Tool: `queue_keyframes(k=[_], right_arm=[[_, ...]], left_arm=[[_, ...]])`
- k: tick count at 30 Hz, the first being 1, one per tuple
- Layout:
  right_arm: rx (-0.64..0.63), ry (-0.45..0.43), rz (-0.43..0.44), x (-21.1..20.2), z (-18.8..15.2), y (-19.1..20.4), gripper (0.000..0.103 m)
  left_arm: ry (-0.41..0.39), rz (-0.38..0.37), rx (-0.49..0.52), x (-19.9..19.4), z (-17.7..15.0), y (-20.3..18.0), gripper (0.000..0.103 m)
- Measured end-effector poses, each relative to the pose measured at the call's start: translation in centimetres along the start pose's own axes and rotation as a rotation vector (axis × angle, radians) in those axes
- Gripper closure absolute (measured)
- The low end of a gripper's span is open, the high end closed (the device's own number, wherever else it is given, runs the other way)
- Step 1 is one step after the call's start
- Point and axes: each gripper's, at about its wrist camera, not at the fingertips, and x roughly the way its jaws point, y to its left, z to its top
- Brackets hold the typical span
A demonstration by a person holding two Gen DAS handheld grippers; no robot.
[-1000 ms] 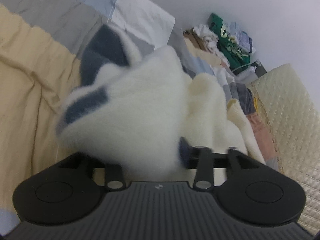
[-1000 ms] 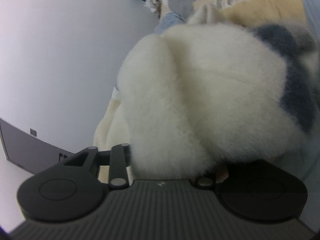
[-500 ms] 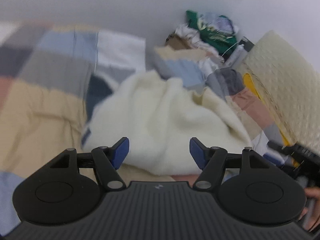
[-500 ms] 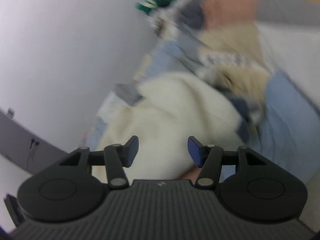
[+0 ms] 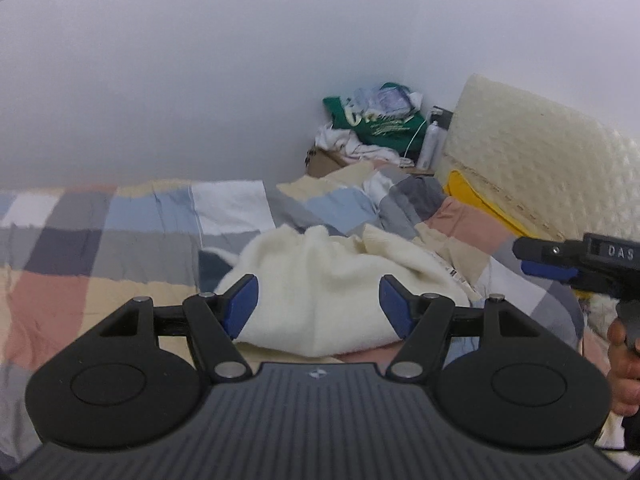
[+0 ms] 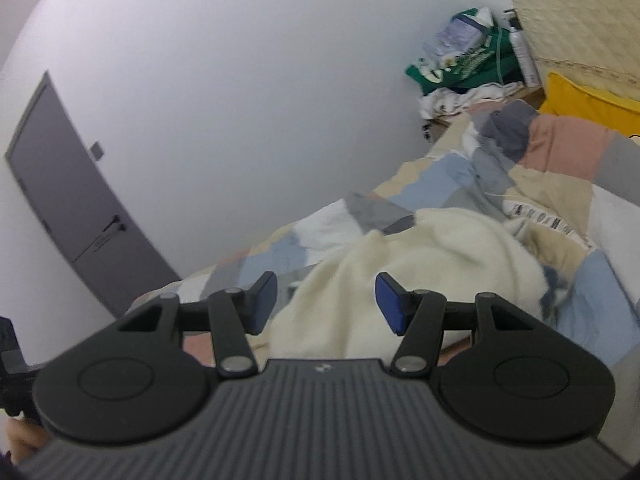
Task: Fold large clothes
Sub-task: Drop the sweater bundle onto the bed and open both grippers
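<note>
A cream fleece garment (image 5: 332,280) with dark grey patches lies in a loose heap on the patchwork bed cover (image 5: 120,240). My left gripper (image 5: 318,300) hovers above and short of it, open, with nothing between its blue pads. In the right wrist view the same garment (image 6: 420,260) lies below and beyond my right gripper (image 6: 326,300), which is open and empty too. The right gripper (image 5: 560,260) also shows at the right edge of the left wrist view, held by a hand (image 5: 624,364). Neither gripper touches the fleece.
A heap of clothes with a green bag (image 5: 376,124) fills the far corner by the white wall. A cream quilted headboard (image 5: 540,152) and a yellow pillow (image 5: 472,192) stand at the right. A grey door (image 6: 68,208) is at the left.
Both grippers held the fleece a second ago; they have let go, opened, risen and drawn back. The garment now lies dropped on the bed.
</note>
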Motion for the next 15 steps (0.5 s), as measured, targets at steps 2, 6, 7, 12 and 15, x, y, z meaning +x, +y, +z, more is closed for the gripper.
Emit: queue_keyframes(k=[2,6,7,12,15], right_arm=[[-0.045,-0.015,0.001,-1.0,-0.9,1.3,0.045],[-0.119,-0.040,-0.013,-2.8,-3.2,3.3,0.045],[-0.122,-0.037,-0.016,-3.0,-3.9,3.5,0.045],[-0.179,-0.020,-0.041,-3.3,-6.8,4.4,0.045],[-0.201,-0.029,-0.059,-3.7,-8.2,4.6,0.045]], left_arm=[[-0.022,0.006,0.039,-1.3,-1.0,-0.3,0.031],[-0.042,0.012,0.040,-3.0,-3.1,-0.1,0.031],[-0.046,0.008,0.035,-3.3,-3.5,0.1,0.031],[-0.079,0.026,0.034,-4.7,-5.4,0.4,0.031],[-0.084,0.040,0.021,-5.4,-6.3,0.6,0.031]])
